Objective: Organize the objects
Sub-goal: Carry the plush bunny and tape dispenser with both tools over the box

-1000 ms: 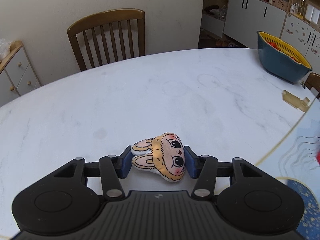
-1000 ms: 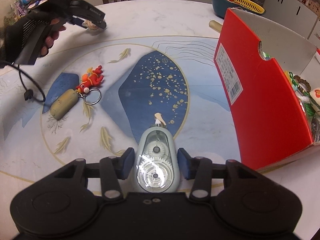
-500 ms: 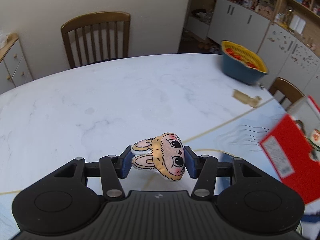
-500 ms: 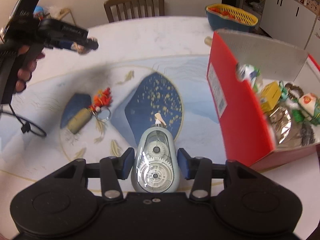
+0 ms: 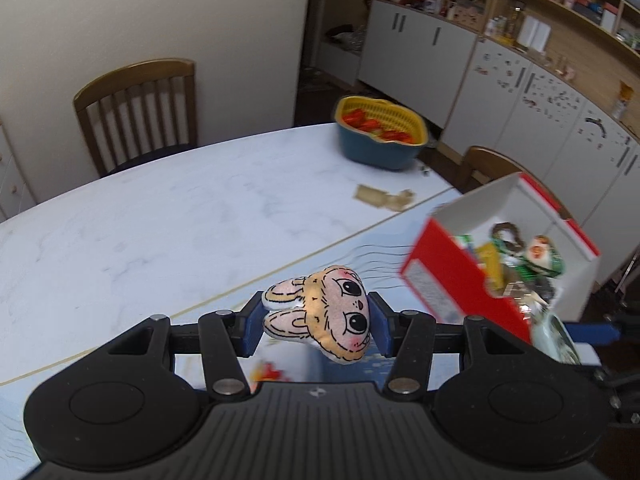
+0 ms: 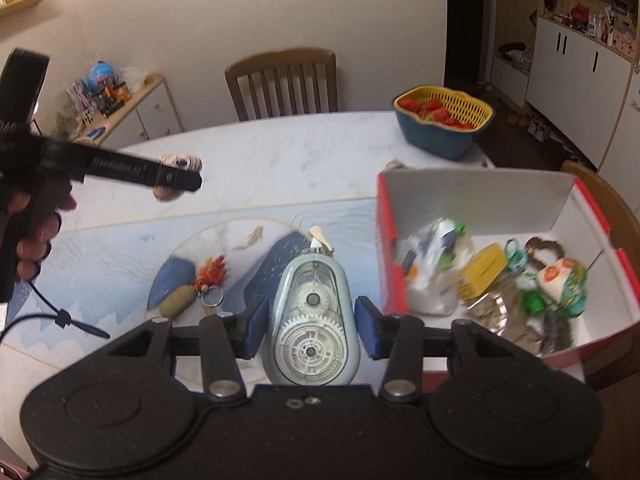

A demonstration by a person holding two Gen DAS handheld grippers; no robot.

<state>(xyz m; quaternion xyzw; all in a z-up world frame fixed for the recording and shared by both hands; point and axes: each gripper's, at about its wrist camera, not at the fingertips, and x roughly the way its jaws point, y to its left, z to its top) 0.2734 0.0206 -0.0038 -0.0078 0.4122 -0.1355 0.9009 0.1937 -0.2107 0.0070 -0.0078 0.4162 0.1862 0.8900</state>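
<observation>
The left gripper [image 5: 316, 322] hung above the surface [image 5: 168, 216], jaws clamped on a bunny plush [image 5: 320, 316]. The right gripper [image 6: 310, 328] gripped a tape dispenser [image 6: 310, 332]. The red box [image 6: 480, 196] stood at two o'clock.

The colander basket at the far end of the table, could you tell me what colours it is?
Yellow slotted insert in a dark blue bowl, clearest in the right wrist view.

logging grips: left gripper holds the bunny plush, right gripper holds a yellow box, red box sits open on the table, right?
Not quite: the right gripper holds a pale blue correction tape dispenser, as the right wrist view shows. The left gripper does hold the bunny plush, and the red box sits open.
</observation>
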